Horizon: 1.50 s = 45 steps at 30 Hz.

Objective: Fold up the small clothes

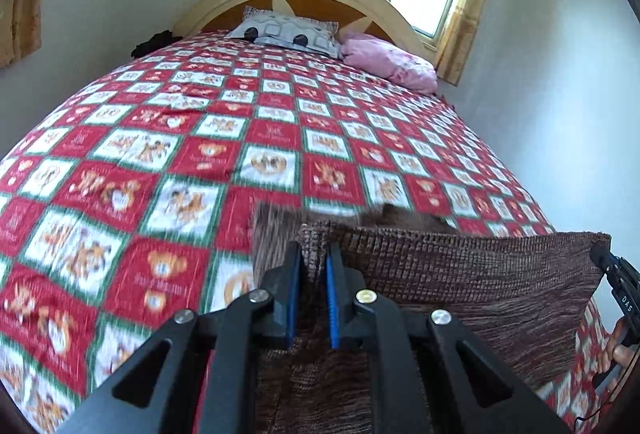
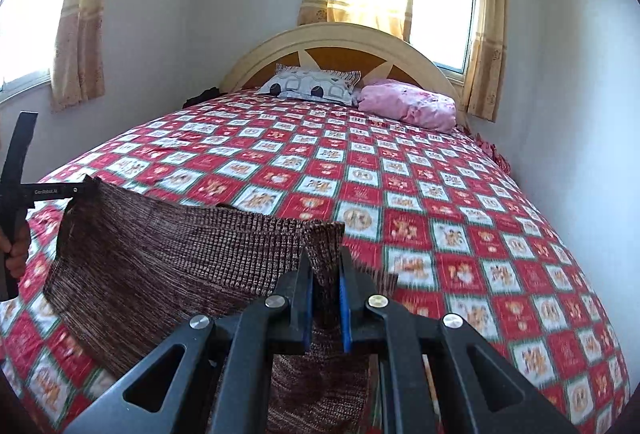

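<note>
A brown knitted garment (image 1: 460, 274) hangs stretched between both grippers, lifted off the bed. My left gripper (image 1: 315, 250) is shut on its left top corner, with the cloth bunched between the blue pads. In the right wrist view my right gripper (image 2: 325, 262) is shut on the other top corner of the garment (image 2: 180, 254). The right gripper (image 1: 600, 254) also shows at the left wrist view's right edge, and the left gripper (image 2: 86, 188) at the right wrist view's left edge. The garment's lower part drapes down behind the fingers, out of sight.
A bed with a red, white and green checked cover (image 2: 400, 174) fills both views. A patterned grey pillow (image 2: 312, 86) and a pink pillow (image 2: 408, 106) lie by the arched headboard (image 2: 340, 38). White walls flank the bed; curtained windows (image 2: 444, 6) are behind.
</note>
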### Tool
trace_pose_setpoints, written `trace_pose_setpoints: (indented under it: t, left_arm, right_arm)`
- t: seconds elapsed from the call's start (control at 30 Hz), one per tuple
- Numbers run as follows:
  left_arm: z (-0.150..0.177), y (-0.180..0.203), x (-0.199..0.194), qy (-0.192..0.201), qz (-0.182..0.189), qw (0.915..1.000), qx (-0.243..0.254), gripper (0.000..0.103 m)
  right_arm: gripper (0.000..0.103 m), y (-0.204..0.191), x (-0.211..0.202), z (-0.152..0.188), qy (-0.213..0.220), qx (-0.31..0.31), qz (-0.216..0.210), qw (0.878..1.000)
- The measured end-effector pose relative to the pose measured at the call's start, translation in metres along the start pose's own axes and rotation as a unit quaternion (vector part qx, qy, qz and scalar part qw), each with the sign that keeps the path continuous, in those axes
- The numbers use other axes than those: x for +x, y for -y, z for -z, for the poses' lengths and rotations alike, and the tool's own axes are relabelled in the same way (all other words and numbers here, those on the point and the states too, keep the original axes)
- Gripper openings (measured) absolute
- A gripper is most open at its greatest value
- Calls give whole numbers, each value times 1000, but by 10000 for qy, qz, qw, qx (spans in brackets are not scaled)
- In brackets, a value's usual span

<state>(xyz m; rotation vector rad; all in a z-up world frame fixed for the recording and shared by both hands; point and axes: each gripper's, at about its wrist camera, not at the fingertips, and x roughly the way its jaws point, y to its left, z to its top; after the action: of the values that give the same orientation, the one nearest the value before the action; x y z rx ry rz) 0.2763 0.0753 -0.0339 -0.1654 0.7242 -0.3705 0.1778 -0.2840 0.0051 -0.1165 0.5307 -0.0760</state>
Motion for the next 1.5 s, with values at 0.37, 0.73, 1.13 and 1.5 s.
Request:
trace_pose_setpoints:
  t: [0.37,0.73,1.13,1.5]
  left_arm:
    - [-23,8,100,-174,-659,9976,74,12]
    - [-3,3,142,-571,-987,9933,168,29]
    - [-4,-4,139,-981,-1562,9828,-41,95]
    - [58,-41,-2,-399,-1414,9882,-428,95]
  right_arm:
    - [10,23,127,-2,-374,391,458,9975]
    - [10,17,198,37,-1340,33,1051,9854]
    - [53,43,204,36,-1665,651,1102,9777]
    - [53,4,32,54,-580,1021,310,9926]
